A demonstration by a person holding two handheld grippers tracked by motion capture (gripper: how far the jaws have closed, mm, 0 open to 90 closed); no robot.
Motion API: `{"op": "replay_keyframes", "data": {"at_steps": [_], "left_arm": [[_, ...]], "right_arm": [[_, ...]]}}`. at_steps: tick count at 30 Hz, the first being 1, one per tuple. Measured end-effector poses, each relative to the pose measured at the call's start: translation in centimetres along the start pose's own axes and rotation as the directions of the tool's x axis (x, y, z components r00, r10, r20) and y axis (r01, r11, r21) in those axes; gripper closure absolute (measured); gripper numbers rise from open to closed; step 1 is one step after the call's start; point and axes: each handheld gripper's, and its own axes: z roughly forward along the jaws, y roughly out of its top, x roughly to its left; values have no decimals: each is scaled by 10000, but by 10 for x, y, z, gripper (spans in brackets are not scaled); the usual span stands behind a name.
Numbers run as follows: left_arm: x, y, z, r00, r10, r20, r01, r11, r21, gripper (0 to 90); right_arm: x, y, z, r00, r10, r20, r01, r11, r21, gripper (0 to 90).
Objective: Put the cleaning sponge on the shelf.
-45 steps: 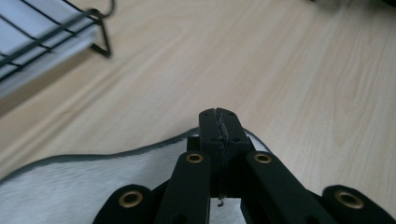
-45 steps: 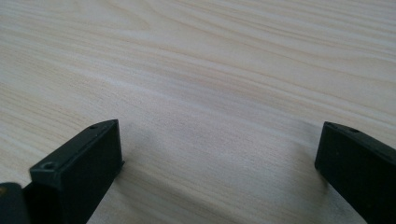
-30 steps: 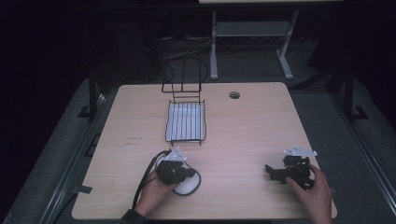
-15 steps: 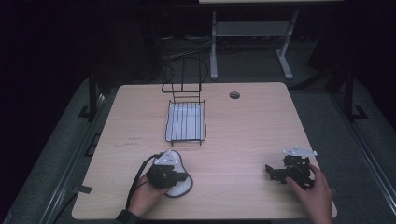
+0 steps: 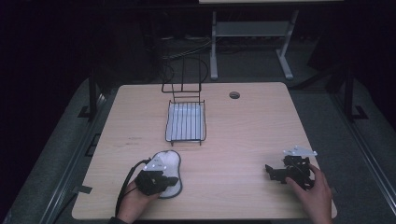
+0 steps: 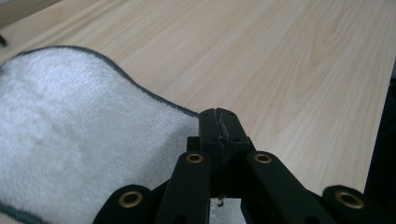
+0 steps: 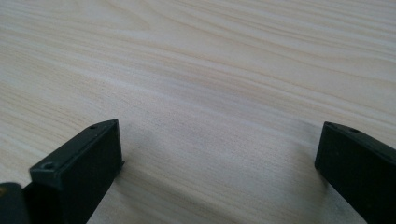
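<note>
A white fluffy cloth (image 5: 169, 163) with a dark hem lies near the table's front left. My left gripper (image 5: 166, 180) rests on its near part, held by a hand. In the left gripper view its jaws (image 6: 219, 124) are pressed together, and the hem of the cloth (image 6: 79, 140) runs right in between them. My right gripper (image 5: 273, 173) sits at the front right in the other hand, pointing left. The right gripper view has its two jaws (image 7: 219, 154) wide apart over bare wood, with nothing between them.
A black wire rack (image 5: 186, 122) with an upright back stands at the table's middle rear. A round cable hole (image 5: 234, 95) lies to its right. A cable (image 5: 125, 186) loops from the left gripper to the table's (image 5: 243, 140) front edge.
My left gripper has slid to the left along the front of the table, and the cloth has gone with it and shifted shape. The right gripper has stayed put.
</note>
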Motion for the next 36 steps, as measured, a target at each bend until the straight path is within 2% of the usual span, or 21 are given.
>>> {"op": "replay_keyframes", "data": {"at_steps": [18,26,36], "left_arm": [[12,-21,-26,9964,-620,-581,622,9981,24,898],[22,-33,-40,9911,-993,-890,992,9951,-55,898],[33,-48,-58,9804,-1492,-1285,1481,9888,-181,898]], "right_arm": [[0,0,0,10000,35,-2,-35,10000,10,2],[0,0,0,10000,6,2,-6,10000,2,2],[0,0,0,10000,0,1,0,10000,18,2]]}}
